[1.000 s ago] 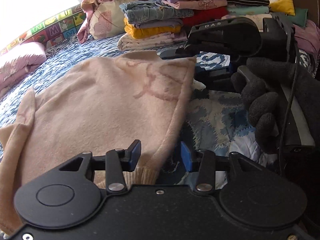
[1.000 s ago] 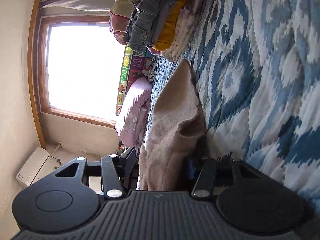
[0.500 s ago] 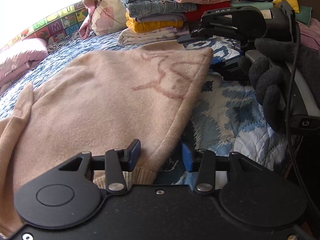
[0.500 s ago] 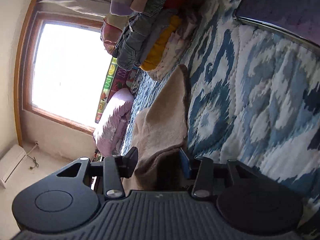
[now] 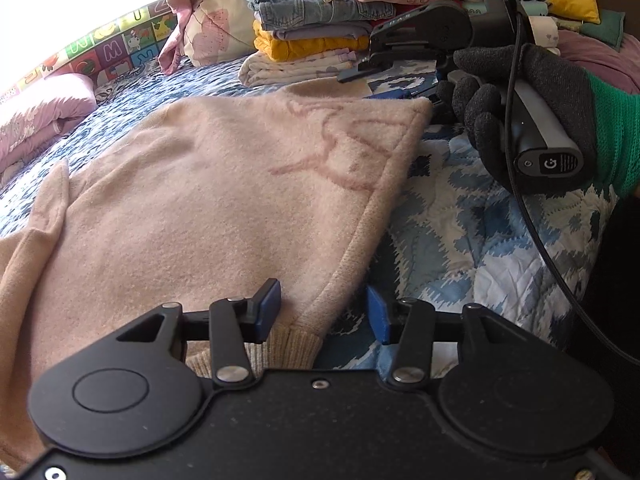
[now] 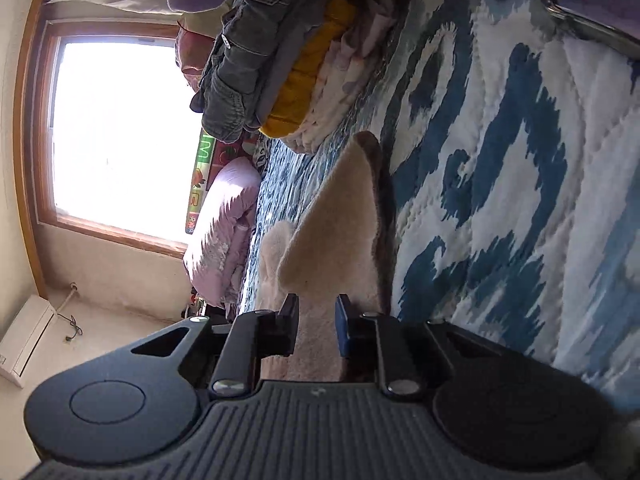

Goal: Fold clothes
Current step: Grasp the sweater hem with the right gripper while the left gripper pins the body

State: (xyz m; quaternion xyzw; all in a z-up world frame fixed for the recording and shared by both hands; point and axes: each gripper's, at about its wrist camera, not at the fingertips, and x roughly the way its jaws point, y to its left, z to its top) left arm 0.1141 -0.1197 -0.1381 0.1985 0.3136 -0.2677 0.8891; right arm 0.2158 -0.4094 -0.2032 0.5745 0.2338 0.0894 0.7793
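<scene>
Pink sweater (image 5: 224,200) spread flat on blue patterned bedspread (image 5: 480,232), stack of folded clothes (image 5: 312,40) beyond. Left gripper (image 5: 324,312): jaws apart and opening, astride the ribbed hem corner, not pressing. Right gripper (image 6: 318,330): jaws closing, far corner of the sweater between them. Step in hand: taking hold of one side edge. Next, probably: firm pinch at both corners, then lift across.

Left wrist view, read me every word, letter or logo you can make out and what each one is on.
"M": on the colourful alphabet mat by the window.
"G" logo: on the butt end of the right gripper's handle.
Small print beside that logo: too small to read.
Raised letters on the right gripper's black housing: too blurred to read.
</scene>
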